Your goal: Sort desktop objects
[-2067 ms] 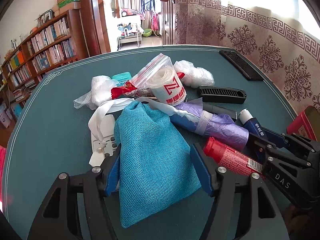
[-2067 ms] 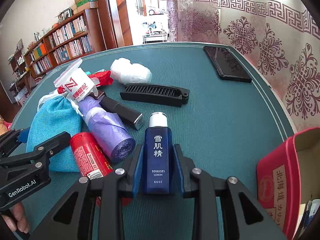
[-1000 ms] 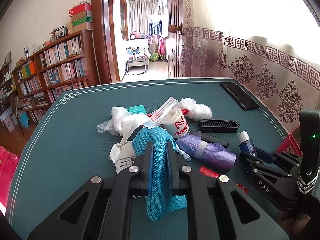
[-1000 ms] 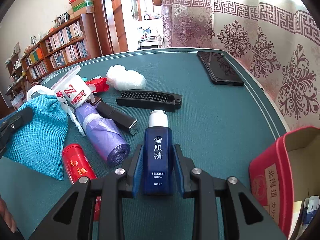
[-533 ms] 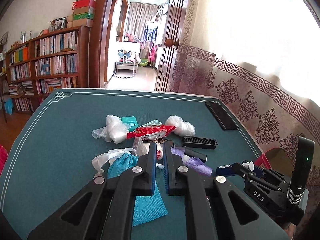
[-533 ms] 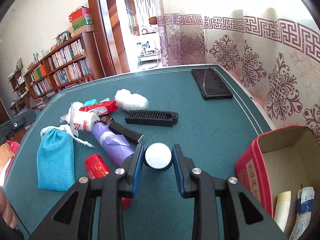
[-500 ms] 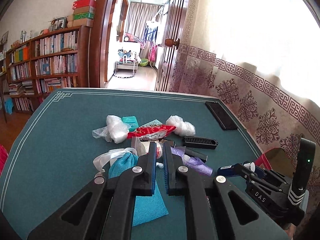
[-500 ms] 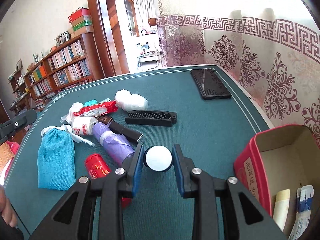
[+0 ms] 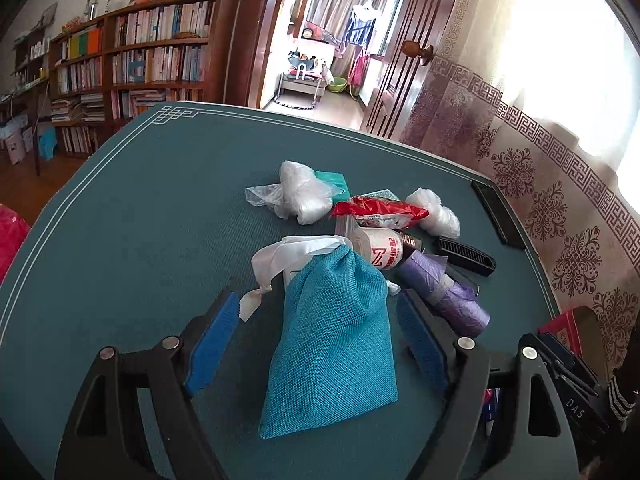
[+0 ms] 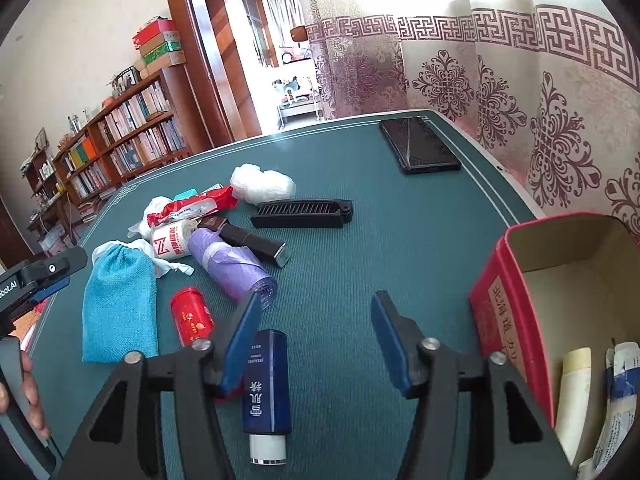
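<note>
blue pouch (image 9: 336,328) between opening left jaws | right jaws opening, bottle (image 10: 267,384) loose

pouch (image 9: 336,332) 1 | bottle (image 10: 267,380) 1 | can (image 10: 192,314) 1 | plastic wads (image 10: 262,182) 2 (crumpled) | comb (image 10: 304,210) 1

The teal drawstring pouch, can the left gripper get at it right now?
Probably yes. The teal pouch lies flat on the table between the left gripper's opening jaws, neither pad touching it, and nothing sits on top of it.
</note>
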`<state>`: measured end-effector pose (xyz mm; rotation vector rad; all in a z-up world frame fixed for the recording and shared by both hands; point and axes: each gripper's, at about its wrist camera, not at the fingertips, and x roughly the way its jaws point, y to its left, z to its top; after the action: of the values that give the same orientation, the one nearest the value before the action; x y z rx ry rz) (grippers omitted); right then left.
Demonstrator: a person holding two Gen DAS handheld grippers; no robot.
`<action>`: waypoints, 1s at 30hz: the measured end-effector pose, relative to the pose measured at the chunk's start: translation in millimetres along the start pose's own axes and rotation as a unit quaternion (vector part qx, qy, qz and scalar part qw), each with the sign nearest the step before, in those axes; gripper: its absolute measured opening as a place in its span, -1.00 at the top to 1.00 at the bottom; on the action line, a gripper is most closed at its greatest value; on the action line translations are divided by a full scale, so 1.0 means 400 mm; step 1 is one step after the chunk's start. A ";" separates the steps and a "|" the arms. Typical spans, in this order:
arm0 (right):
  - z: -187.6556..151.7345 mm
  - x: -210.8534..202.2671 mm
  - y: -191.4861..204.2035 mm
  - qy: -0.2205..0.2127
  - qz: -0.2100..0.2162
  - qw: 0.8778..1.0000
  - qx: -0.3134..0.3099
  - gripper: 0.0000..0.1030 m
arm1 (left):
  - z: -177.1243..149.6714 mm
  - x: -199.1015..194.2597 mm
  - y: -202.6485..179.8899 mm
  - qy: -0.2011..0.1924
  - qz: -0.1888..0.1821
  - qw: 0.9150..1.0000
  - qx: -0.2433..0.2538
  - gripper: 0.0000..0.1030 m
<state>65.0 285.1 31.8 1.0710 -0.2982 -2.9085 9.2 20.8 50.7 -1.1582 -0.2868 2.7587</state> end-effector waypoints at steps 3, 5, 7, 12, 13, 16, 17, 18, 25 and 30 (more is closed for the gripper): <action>-0.006 0.001 0.019 0.000 0.001 1.000 -0.019 -0.40 | -0.022 0.041 -0.001 0.036 -0.004 0.999 -0.006 -0.62; -0.011 0.002 0.029 0.001 0.002 1.000 -0.028 -0.41 | -0.035 0.062 -0.010 0.053 -0.011 0.998 -0.006 -0.62; -0.015 0.007 0.034 0.007 0.011 1.000 -0.027 -0.42 | -0.049 0.081 -0.025 0.065 -0.008 0.998 0.003 -0.62; -0.023 0.016 0.047 0.017 0.023 0.999 -0.034 -0.42 | -0.070 0.112 -0.062 0.071 0.006 0.996 0.046 -0.61; -0.024 0.016 0.049 0.018 0.024 0.999 -0.035 -0.43 | -0.072 0.111 -0.066 0.070 0.004 0.996 0.051 -0.52; -0.028 0.018 0.051 0.020 0.025 0.999 -0.038 -0.42 | -0.070 0.084 -0.062 0.053 -0.007 0.998 0.045 -0.19; -0.028 0.018 0.051 0.021 0.024 0.999 -0.038 -0.42 | -0.066 0.071 -0.058 0.044 -0.010 0.998 0.043 0.01; -0.028 0.019 0.050 0.021 0.023 0.999 -0.037 -0.42 | -0.062 0.058 -0.054 0.038 -0.016 0.998 0.041 0.17; -0.030 0.013 0.045 0.022 0.012 0.999 -0.034 -0.42 | -0.025 -0.020 -0.033 -0.002 -0.048 0.999 0.021 0.65; -0.050 -0.019 0.045 0.028 0.020 0.999 -0.025 -0.42 | -0.004 -0.065 -0.021 -0.028 -0.065 0.997 0.014 0.66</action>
<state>83.2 264.9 25.0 1.1223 -0.2392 -2.8303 29.0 24.0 69.5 -1.0190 -0.3157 2.6764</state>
